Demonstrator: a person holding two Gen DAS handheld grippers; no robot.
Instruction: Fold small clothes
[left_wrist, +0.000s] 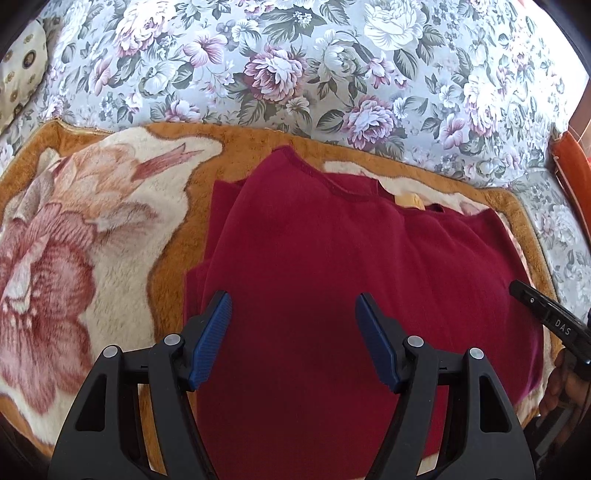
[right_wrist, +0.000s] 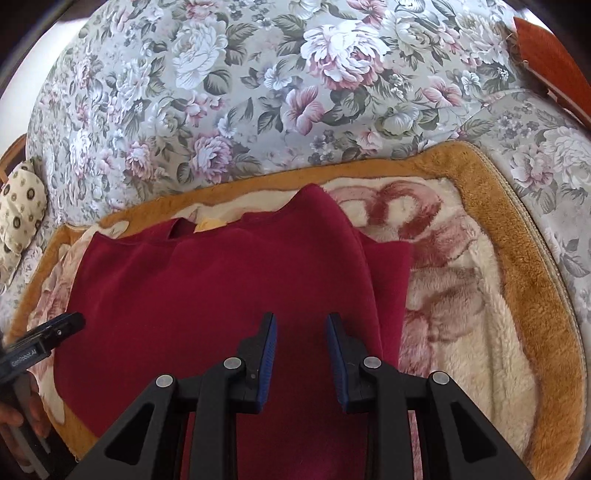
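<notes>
A dark red garment (left_wrist: 332, 266) lies flat on a plush blanket (left_wrist: 74, 229), neckline at the far side, its edges folded inward. It also shows in the right wrist view (right_wrist: 207, 288). My left gripper (left_wrist: 293, 302) hovers over the garment's left part, jaws wide open and empty. My right gripper (right_wrist: 300, 321) is over the garment's right part near the folded edge, jaws partly open with nothing between them. The right gripper's tip shows at the left wrist view's right edge (left_wrist: 517, 286); the left gripper's tip shows at the right wrist view's left edge (right_wrist: 70, 321).
The blanket (right_wrist: 480, 295) has an orange border and a pink flower pattern, and lies on a floral sofa (left_wrist: 295, 74). A patterned cushion (right_wrist: 18, 214) sits at the left. An orange wooden armrest (right_wrist: 550, 59) is at the right.
</notes>
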